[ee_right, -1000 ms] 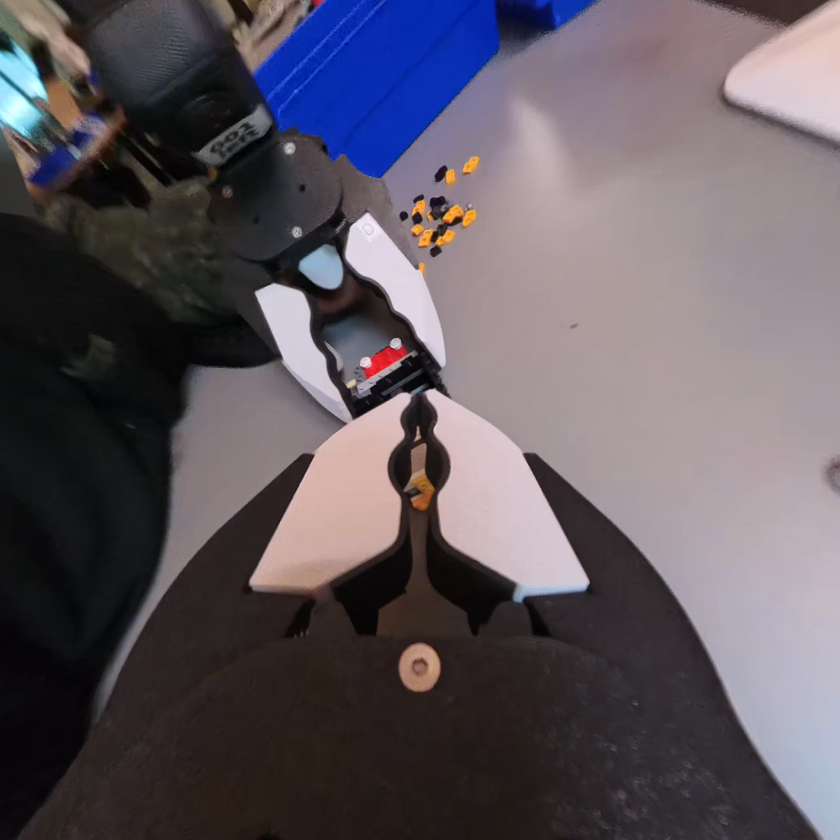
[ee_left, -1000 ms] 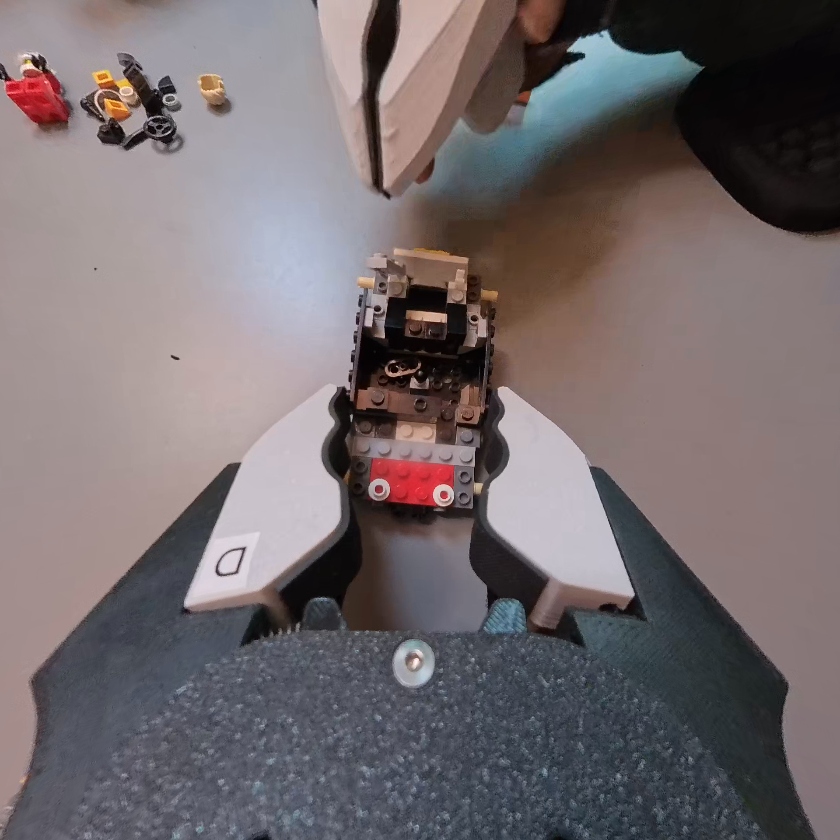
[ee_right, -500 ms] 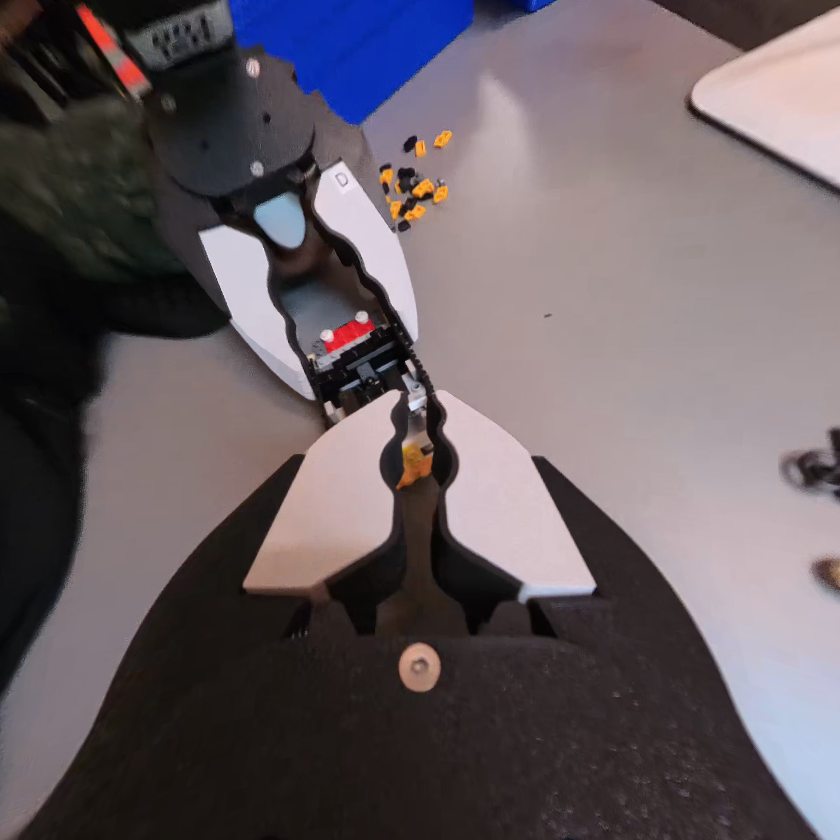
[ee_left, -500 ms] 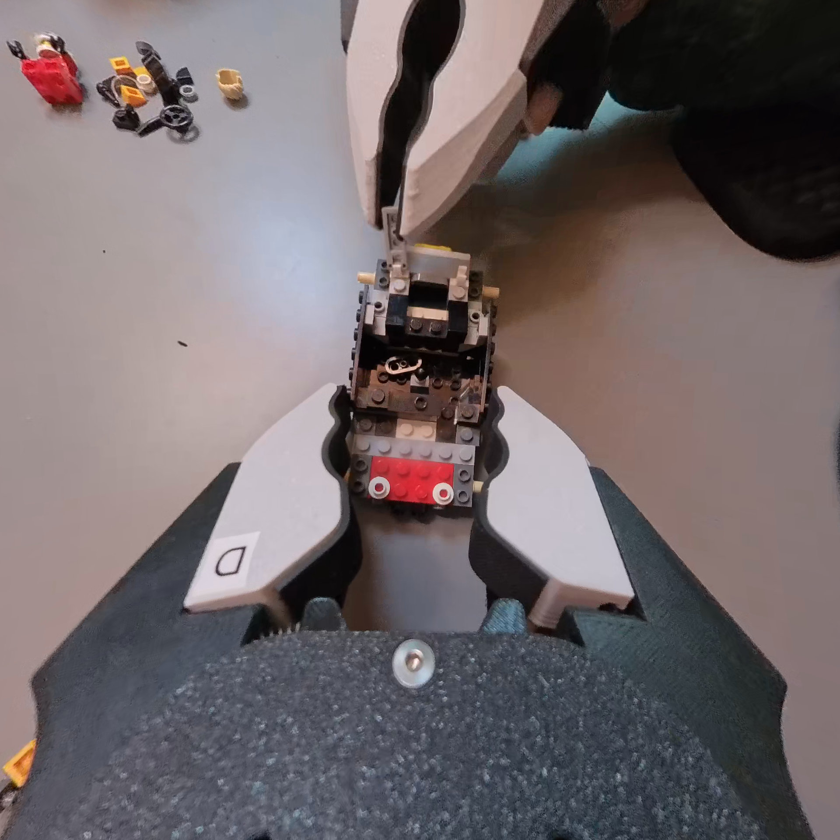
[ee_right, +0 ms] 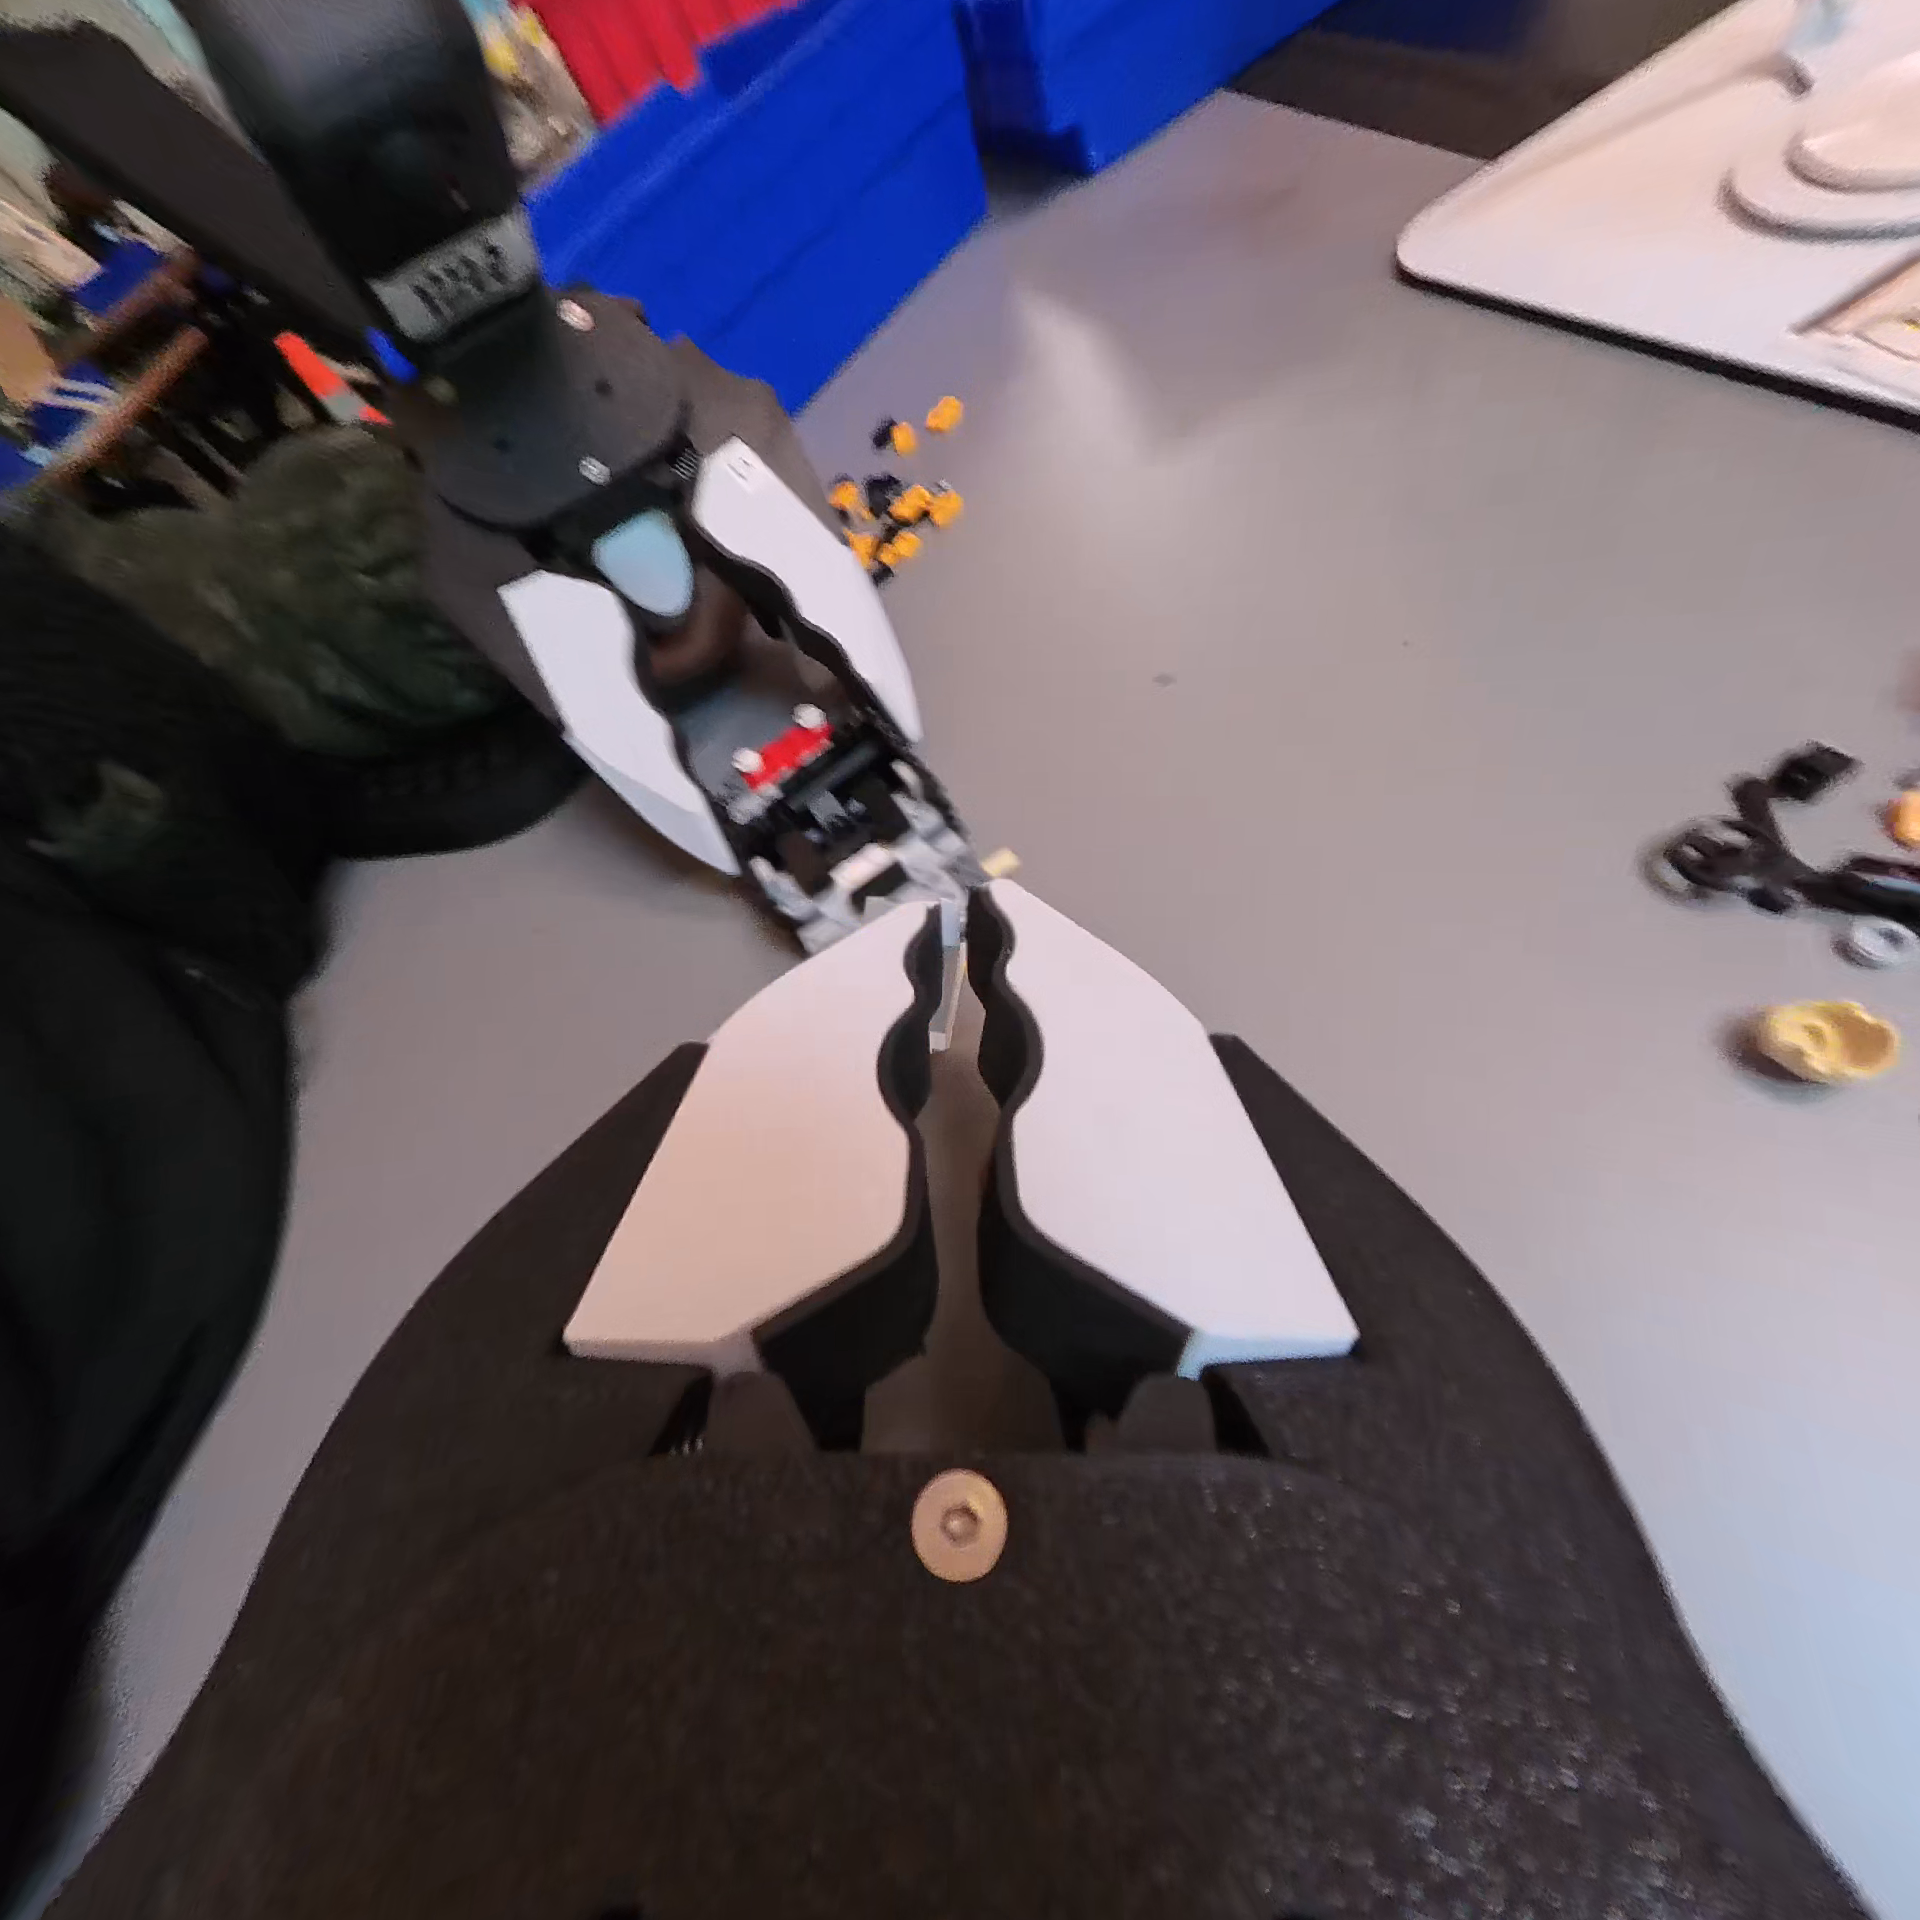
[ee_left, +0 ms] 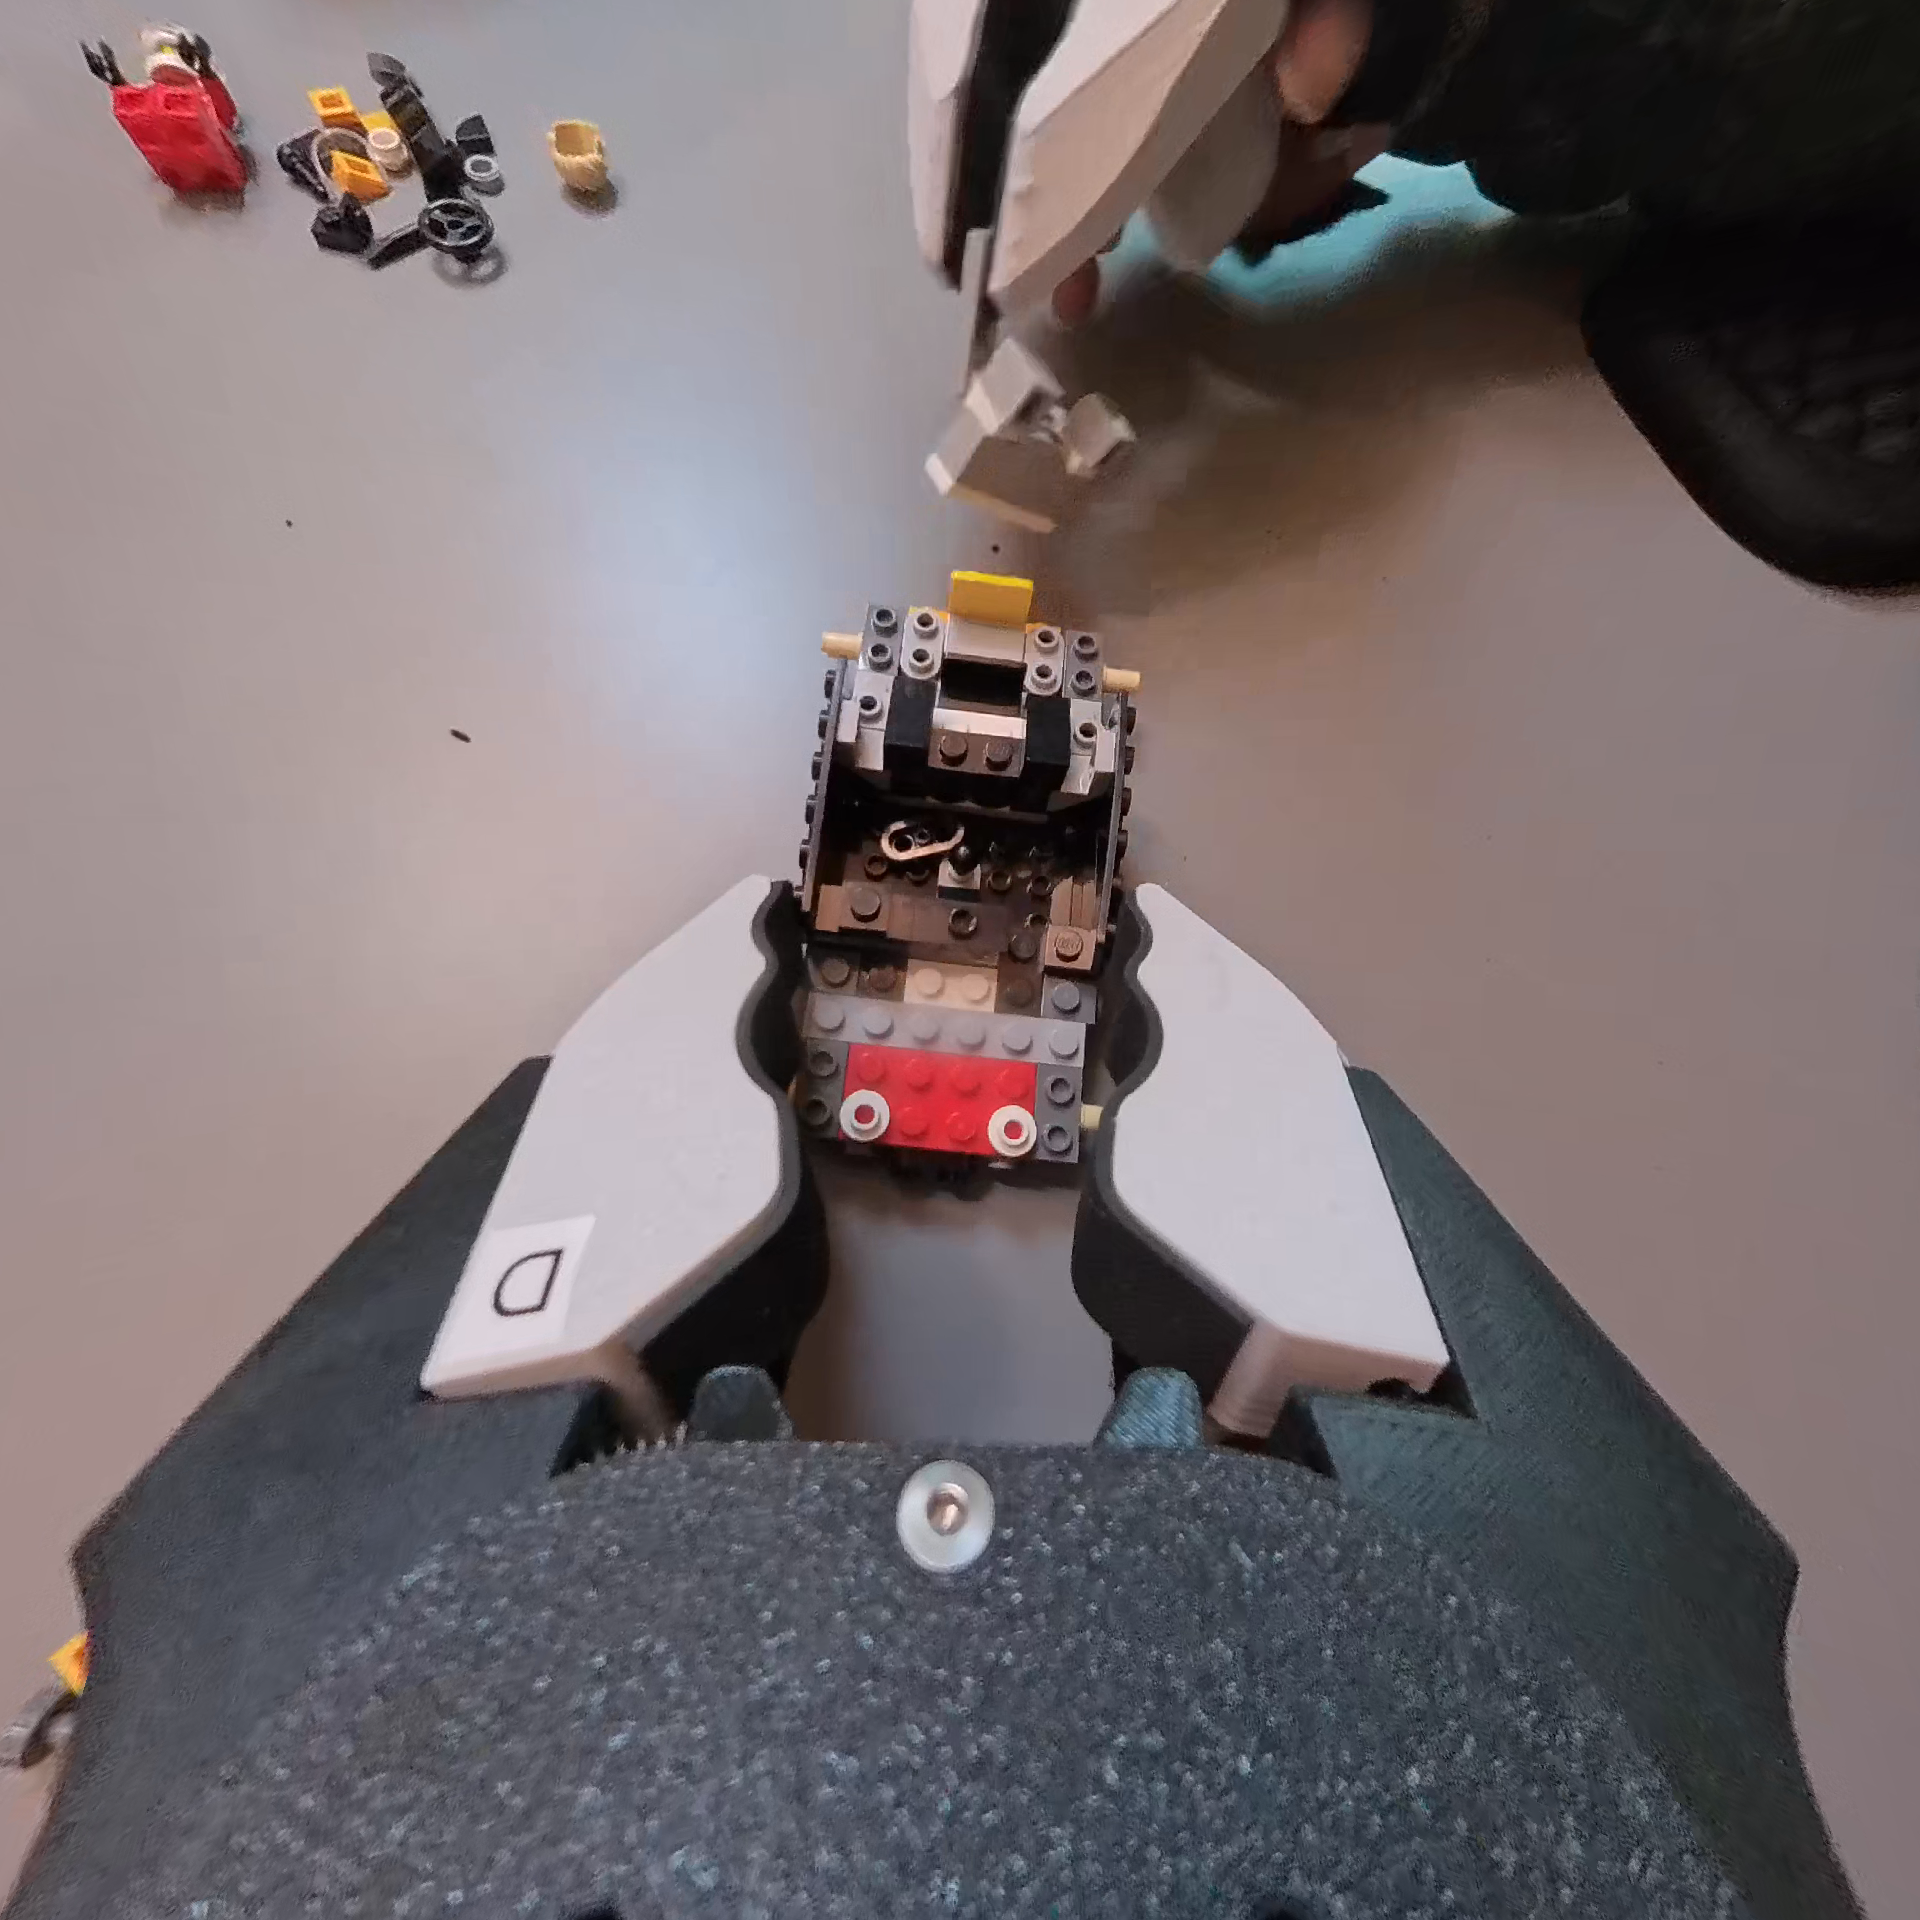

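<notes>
My left gripper (ee_left: 956, 904) is shut on a brick-built model (ee_left: 961, 790) of grey, black and red bricks. Its pads press on the model's two sides and hold it on the grey table (ee_left: 520, 623). A yellow tile (ee_left: 992, 597) shows at the model's far end. My right gripper (ee_right: 961, 914) is shut on a small grey brick piece (ee_right: 948, 987), a thin plate edge-on between its pads. In the left wrist view this piece (ee_left: 1023, 447) hangs below the right gripper's tips (ee_left: 982, 281), clear of the model. The right wrist view shows the left gripper (ee_right: 821, 800) with the model (ee_right: 842, 842).
Loose parts lie at the far left: a red piece (ee_left: 177, 130), black and orange bits (ee_left: 400, 177) and a tan piece (ee_left: 577, 156). The right wrist view shows orange bits (ee_right: 904, 499), blue bins (ee_right: 790, 208), a white tray (ee_right: 1662, 208) and black parts (ee_right: 1787, 862). A dark sleeve (ee_left: 1766, 312) is at the right. About 10 cm separates my left fingertips from my right.
My right gripper came down to the model's far end, closed on the grey piece there and has pulled it up and away. The yellow tile now shows. The left gripper kept its hold.
</notes>
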Tool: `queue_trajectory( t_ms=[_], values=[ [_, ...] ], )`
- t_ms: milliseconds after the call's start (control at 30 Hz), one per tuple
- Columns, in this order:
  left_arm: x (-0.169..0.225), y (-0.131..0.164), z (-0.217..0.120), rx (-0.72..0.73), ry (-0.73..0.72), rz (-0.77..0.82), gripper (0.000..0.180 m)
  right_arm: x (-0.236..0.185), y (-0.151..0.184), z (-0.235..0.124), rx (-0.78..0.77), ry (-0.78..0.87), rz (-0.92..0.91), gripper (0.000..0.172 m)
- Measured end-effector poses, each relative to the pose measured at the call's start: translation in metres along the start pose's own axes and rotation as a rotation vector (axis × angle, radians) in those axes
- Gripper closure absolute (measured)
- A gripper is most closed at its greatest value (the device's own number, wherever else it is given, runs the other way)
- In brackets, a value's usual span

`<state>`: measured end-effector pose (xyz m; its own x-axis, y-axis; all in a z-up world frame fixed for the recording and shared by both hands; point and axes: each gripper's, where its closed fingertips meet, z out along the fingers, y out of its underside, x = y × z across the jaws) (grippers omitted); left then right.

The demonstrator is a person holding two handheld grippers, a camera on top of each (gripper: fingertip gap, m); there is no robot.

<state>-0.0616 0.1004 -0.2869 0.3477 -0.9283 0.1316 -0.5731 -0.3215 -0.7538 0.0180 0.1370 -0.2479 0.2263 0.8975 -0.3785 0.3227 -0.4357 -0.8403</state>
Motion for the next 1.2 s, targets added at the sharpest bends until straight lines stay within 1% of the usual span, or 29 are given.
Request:
queue_trajectory(
  t_ms=[100,333,400,467,567,633,733,800,867,933,1000,1067,1133,1200],
  values=[
    [0.0,-0.002,0.003,-0.018,-0.011,0.029,0.123,-0.012,-0.012,0.004,0.031,-0.028,-0.035,0.167],
    [0.001,-0.004,0.004,0.003,-0.009,0.036,0.122,-0.01,-0.015,0.008,0.05,-0.044,0.048,0.167],
    [0.001,-0.005,0.002,0.02,0.002,0.027,0.116,-0.009,-0.015,0.01,0.046,-0.027,0.076,0.167],
    [0.001,-0.01,-0.002,0.056,-0.001,0.03,0.114,-0.008,-0.015,0.014,0.032,-0.003,0.103,0.167],
    [-0.005,-0.028,-0.01,0.152,-0.044,0.038,0.127,-0.009,-0.017,0.02,0.018,0.029,0.147,0.166],
    [-0.004,-0.044,-0.013,0.223,-0.038,0.006,0.138,-0.008,-0.019,0.025,0.02,0.053,0.183,0.166],
    [-0.003,-0.064,-0.012,0.279,-0.038,-0.017,0.14,-0.006,-0.022,0.028,0.033,0.079,0.228,0.166],
    [0.001,-0.069,-0.006,0.26,-0.026,-0.028,0.134,-0.006,-0.024,0.028,0.051,0.09,0.24,0.166],
    [-0.002,-0.068,0.002,0.218,-0.073,-0.038,0.133,-0.009,-0.028,0.026,0.072,0.093,0.233,0.166],
    [-0.002,-0.068,0.005,0.202,-0.08,-0.092,0.131,-0.01,-0.032,0.024,0.094,0.114,0.2,0.166],
    [0.001,-0.075,-0.001,0.257,-0.013,-0.177,0.135,-0.013,-0.04,0.019,0.134,0.129,0.129,0.166],
    [0.002,-0.082,-0.012,0.342,0.107,-0.319,0.137,-0.018,-0.052,0.013,0.194,0.139,0.043,0.165],
    [0.006,-0.086,-0.015,0.383,0.228,-0.44,0.135,-0.025,-0.062,0.008,0.247,0.151,-0.063,0.165],
    [0.015,-0.093,-0.017,0.431,0.331,-0.487,0.139,-0.032,-0.067,0.007,0.268,0.158,-0.152,0.166]
  ],
)
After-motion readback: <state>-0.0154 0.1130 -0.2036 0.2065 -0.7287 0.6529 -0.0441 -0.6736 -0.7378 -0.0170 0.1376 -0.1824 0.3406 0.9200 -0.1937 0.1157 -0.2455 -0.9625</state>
